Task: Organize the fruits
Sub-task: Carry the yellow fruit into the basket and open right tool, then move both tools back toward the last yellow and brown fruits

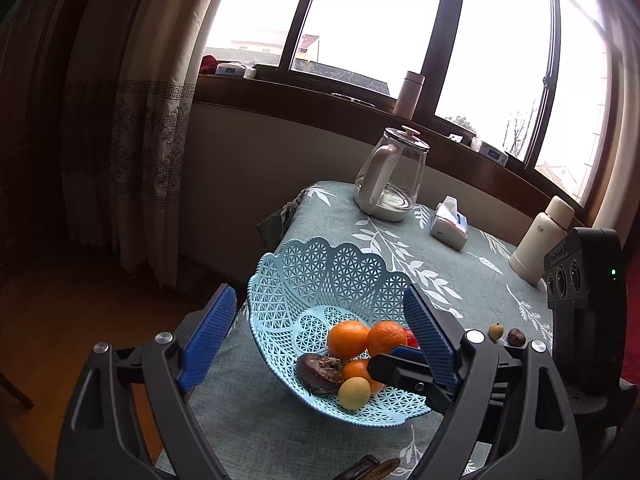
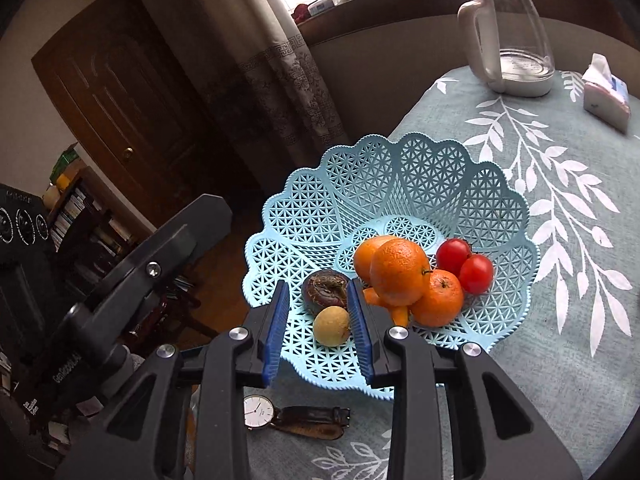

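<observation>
A leaf-print tablecloth (image 2: 560, 340) is covering the table; a kettle (image 2: 516, 36) is standing at 1 o'clock, a door (image 2: 120, 92) at 10 o'clock. The basket (image 2: 420, 184) is holding the fruits. The right gripper (image 2: 318, 320) is straddling a yellow fruit (image 2: 331, 326), jaws released; the left gripper (image 1: 320, 320) is hovering, jaws wide.

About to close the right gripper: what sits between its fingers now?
In the right wrist view, the small yellow fruit lies between the open right gripper's fingers, inside the basket. The dark fruit sits just beyond it.

The left claw's body (image 2: 60, 368) reads "GenRobot.AI"; nothing else legible.
</observation>
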